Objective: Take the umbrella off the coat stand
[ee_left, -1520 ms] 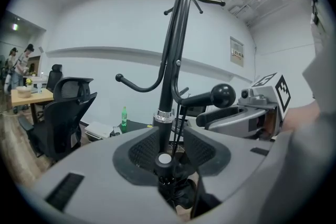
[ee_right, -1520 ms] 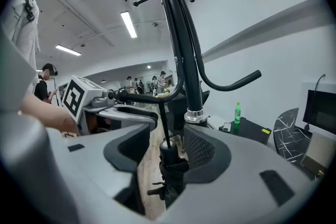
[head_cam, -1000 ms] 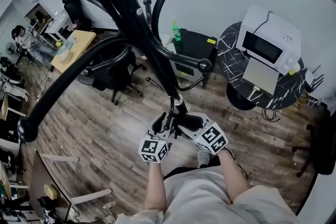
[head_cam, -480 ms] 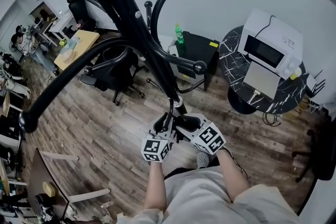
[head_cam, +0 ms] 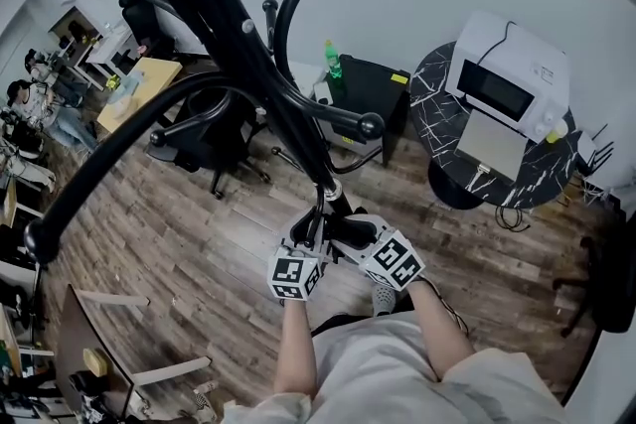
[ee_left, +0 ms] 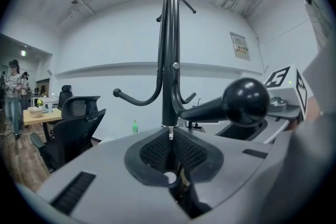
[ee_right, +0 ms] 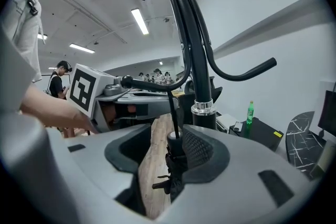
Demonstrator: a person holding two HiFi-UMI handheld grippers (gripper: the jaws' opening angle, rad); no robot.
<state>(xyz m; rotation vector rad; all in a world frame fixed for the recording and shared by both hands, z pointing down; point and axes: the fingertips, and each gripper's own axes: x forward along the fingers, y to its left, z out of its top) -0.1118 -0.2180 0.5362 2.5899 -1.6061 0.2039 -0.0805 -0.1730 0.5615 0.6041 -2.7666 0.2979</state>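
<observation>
The black coat stand (head_cam: 253, 65) rises right in front of me, its curved hooks spreading overhead. A folded black umbrella (ee_right: 175, 165) hangs by a thin strap (ee_right: 171, 107) from a ball-ended hook (ee_right: 126, 81). My right gripper (ee_right: 165, 152) is open around the umbrella's top: the umbrella leans on the right pad, and floor shows between it and the left pad. My left gripper (ee_left: 170, 155) has just been closing, and its pads now pinch the thin strap (ee_left: 170, 135) below the hook's ball (ee_left: 245, 101). In the head view both grippers, left (head_cam: 310, 231) and right (head_cam: 338, 228), meet at the pole.
A white microwave (head_cam: 507, 84) sits on a round black marbled table (head_cam: 437, 84) at the right. A black cabinet (head_cam: 373, 84) with a green bottle (head_cam: 331, 60) stands by the wall. An office chair (head_cam: 214, 139) is left of the stand, and people sit at desks far left.
The left gripper's jaws have drawn together beside the pole. Both hands stay at about the same spot; the right gripper looks unchanged.
</observation>
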